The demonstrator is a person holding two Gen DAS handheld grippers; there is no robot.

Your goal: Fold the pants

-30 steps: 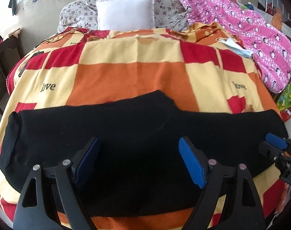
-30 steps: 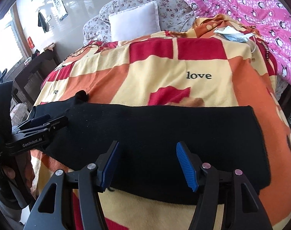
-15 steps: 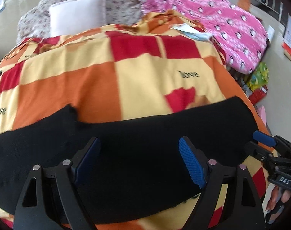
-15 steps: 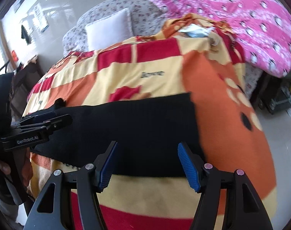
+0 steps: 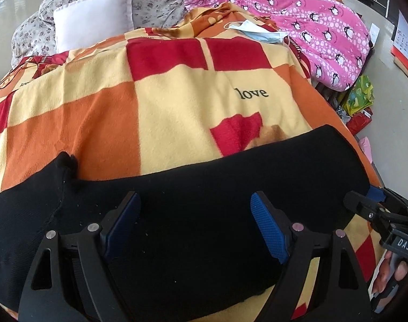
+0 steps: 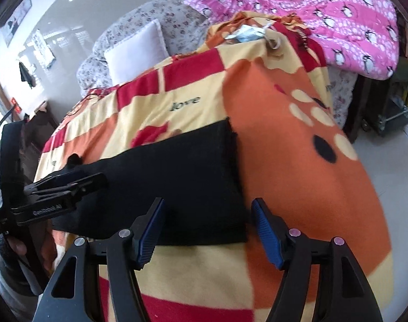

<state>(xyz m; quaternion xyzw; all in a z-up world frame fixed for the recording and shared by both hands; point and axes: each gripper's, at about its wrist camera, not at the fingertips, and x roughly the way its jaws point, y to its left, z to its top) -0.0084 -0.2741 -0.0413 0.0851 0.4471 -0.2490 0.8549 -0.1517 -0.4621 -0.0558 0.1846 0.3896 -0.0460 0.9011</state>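
2 grippers: both held with jaws wide, nothing gripped.
Left gripper (image 5: pixel 194 226): poised over the pants' (image 5: pixel 204 201) middle, likely to pin the fold line.
Pants: laid lengthwise, flat, across the checked blanket (image 5: pixel 177 102).
Right gripper (image 6: pixel 208 232): brought near the leg end, probably for grasping.

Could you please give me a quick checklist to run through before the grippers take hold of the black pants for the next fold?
1. Left gripper open over the black pants: ok.
2. Right gripper open, straddling the pants' near corner: ok.
3. Pants lying flat on the checked blanket: ok.
4. Right end edges aligned: ok, roughly.
5. Small bump at the far left edge: not ok.
6. Fingertips touching cloth: cannot tell.
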